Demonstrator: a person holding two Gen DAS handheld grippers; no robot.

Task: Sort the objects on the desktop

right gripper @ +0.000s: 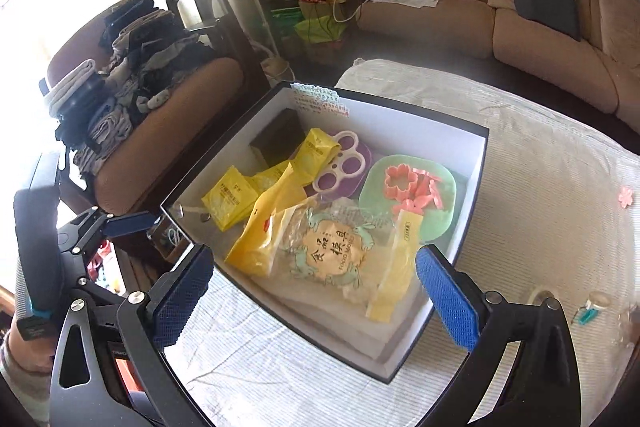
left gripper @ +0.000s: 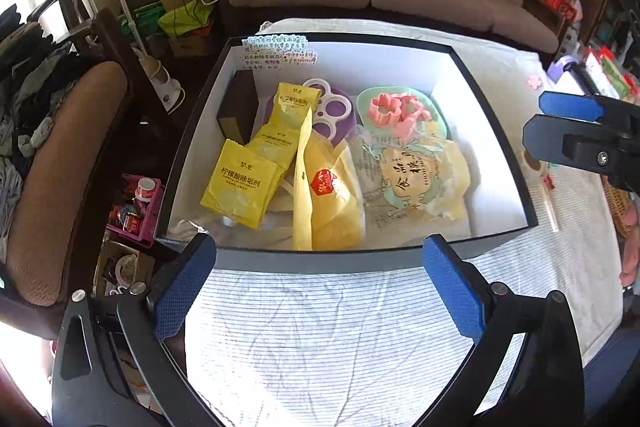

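A: Tongs status?

B: Left gripper [left gripper: 320, 287] has its jaws spread wide and nothing between them, over bare striped tablecloth [left gripper: 340, 339] just short of the box's near wall. Right gripper [right gripper: 314, 297] is the same: fully spread, holding nothing, hanging over the box's near corner.

A: Box contents?

B: Black-rimmed white box [left gripper: 400, 263] sits on the cloth. Yellow sachets [left gripper: 240, 183] are toward its left wall, with a dark small carton [left gripper: 236, 107] at the far-left corner. A long yellow pouch [left gripper: 320, 195] lies at the middle near the front wall. A clear bag with a rabbit print [left gripper: 416, 179] is to its right, near the right wall. The purple holder with white rings [left gripper: 332, 107] is at the far middle. A green tray [left gripper: 400, 107] holding pink flower cutters [left gripper: 386, 109] is toward the far-right corner.

A: Anything outside the box?

B: One pink flower piece [right gripper: 626, 195] lies on the cloth well right of the box. There's a tape roll [right gripper: 540, 295] and small clutter by the cloth's right edge. Sticker notes [left gripper: 280, 51] are on the box's far wall.
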